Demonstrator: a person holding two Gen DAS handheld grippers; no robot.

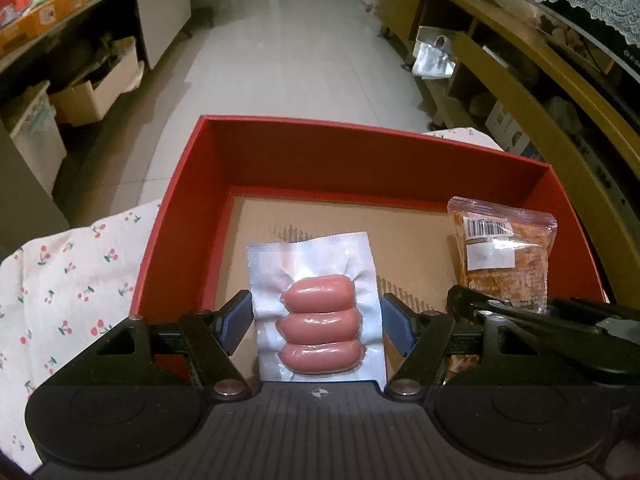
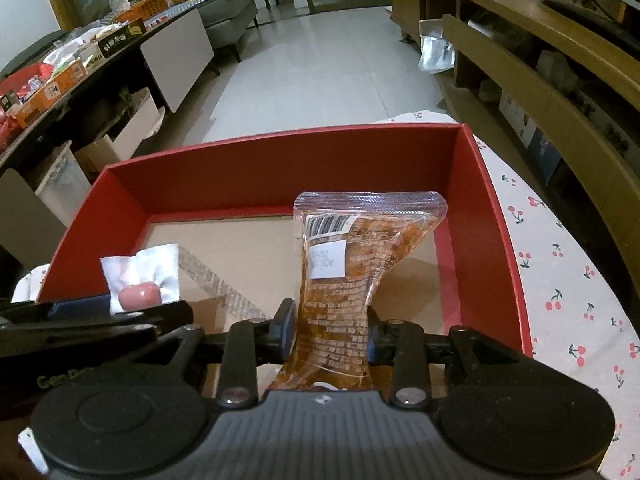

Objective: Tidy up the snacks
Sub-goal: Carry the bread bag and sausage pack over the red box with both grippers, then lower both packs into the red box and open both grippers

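A red open box (image 1: 360,164) with a cardboard floor stands on a cherry-print cloth. My left gripper (image 1: 317,322) holds a white vacuum pack of three pink sausages (image 1: 318,320) between its blue pads, just above the box floor. My right gripper (image 2: 329,330) is shut on a clear bag of orange-brown snack (image 2: 348,280), squeezing its middle, inside the box at the right side. The snack bag also shows in the left wrist view (image 1: 504,256), and the sausage pack in the right wrist view (image 2: 140,282).
The cherry-print cloth (image 2: 568,292) covers the table around the box. A wooden shelf unit (image 2: 540,80) runs along the right. A dark counter with boxes of goods (image 2: 60,76) stands at the left. Tiled floor (image 1: 288,52) lies beyond the box.
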